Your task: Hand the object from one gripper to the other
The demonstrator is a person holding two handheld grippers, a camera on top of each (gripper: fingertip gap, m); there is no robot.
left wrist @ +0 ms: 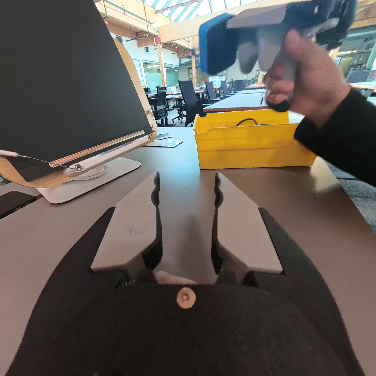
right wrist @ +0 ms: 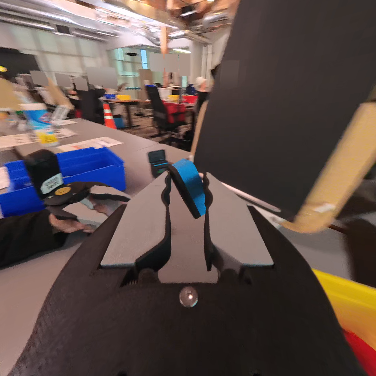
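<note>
A flat blue block with a black face (right wrist: 190, 183) sits tilted between the fingers of my right gripper (right wrist: 186, 177). The pads close on it, and it is held in the air beside a dark screen. The left wrist view shows the same block (left wrist: 215, 46) high at the upper right. It is blurred there, carried by the right gripper (left wrist: 252, 61) in a person's hand (left wrist: 305, 81). My left gripper (left wrist: 187, 177) is open and empty, low over the brown table (left wrist: 183, 158). It also shows at the left of the right wrist view (right wrist: 101, 203).
A dark screen on a white stand (left wrist: 67, 81) is at the left. A yellow bin (left wrist: 250, 146) stands ahead on the right. A blue bin (right wrist: 85, 168), a small black device (right wrist: 157, 162) and a wipes canister (right wrist: 40, 124) are on the grey table. Office chairs and desks stand beyond.
</note>
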